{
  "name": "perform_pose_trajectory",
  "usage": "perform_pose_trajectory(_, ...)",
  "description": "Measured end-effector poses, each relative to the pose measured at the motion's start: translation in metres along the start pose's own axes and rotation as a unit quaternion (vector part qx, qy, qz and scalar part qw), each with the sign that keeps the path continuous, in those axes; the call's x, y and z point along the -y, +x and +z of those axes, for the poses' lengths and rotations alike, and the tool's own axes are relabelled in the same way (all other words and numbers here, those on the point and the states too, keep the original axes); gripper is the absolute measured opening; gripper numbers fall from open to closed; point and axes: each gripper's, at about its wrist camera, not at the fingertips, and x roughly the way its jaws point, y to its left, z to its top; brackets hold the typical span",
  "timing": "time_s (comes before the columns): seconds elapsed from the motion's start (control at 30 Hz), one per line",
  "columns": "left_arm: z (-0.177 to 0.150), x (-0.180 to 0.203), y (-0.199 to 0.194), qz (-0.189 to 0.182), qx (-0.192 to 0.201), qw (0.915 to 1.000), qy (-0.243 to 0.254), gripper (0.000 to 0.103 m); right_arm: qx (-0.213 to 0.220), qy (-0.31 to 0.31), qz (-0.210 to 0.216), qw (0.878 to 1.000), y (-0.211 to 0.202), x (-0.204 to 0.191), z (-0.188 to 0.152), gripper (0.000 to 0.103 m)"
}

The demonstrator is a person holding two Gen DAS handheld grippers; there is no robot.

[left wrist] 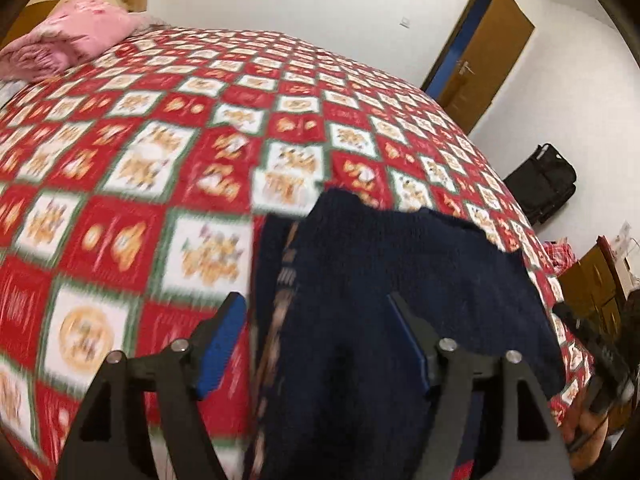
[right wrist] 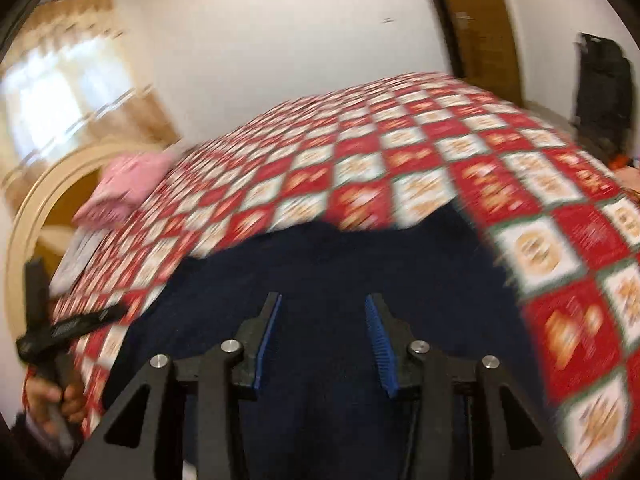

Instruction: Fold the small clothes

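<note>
A dark navy knitted garment lies on the red and white checked bedspread, near the bed's front edge. It has a striped band along its left side in the left wrist view. My left gripper is open and empty, above the garment's left edge. My right gripper is open and empty, just above the middle of the same garment. The left gripper's body and the hand holding it show at the left of the right wrist view. Both views are blurred.
A pink folded blanket lies at the far corner of the bed by the headboard. A brown door and a black bag stand by the wall beyond the bed. A wooden cabinet is at the right.
</note>
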Motion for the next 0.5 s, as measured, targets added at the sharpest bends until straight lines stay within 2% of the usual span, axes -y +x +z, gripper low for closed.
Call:
perform_pose_trajectory(0.03,-0.008,-0.003,-0.002,-0.001,0.000,1.0000,-0.003,0.074,-0.012,-0.013,0.008,1.000,0.000,-0.014,-0.013,0.024)
perform_pose_trajectory(0.17,-0.030,-0.009,-0.001,-0.015,-0.013,0.9997,-0.014,0.074,-0.056,-0.022,0.030,0.998,0.012,-0.054,-0.056,0.023)
perform_pose_trajectory(0.27,-0.033,-0.012,0.006,-0.016,-0.021,0.9993,-0.027,0.074,-0.070,-0.027,0.038,0.996,0.020,-0.071,-0.075,0.023)
perform_pose_trajectory(0.33,-0.037,-0.014,0.012,-0.003,-0.025,0.9991,-0.033,0.074,-0.068,-0.024,0.037,0.997,0.019,-0.079,-0.080,0.023)
perform_pose_trajectory(0.43,-0.042,-0.014,0.030,0.008,-0.054,0.9978,-0.036,0.077,-0.059,-0.028,0.024,0.998,0.020,-0.085,-0.084,0.023)
perform_pose_trajectory(0.5,-0.042,-0.008,0.028,0.017,-0.044,0.9986,-0.025,0.078,-0.069,-0.020,0.019,0.997,0.029,-0.080,-0.085,0.023)
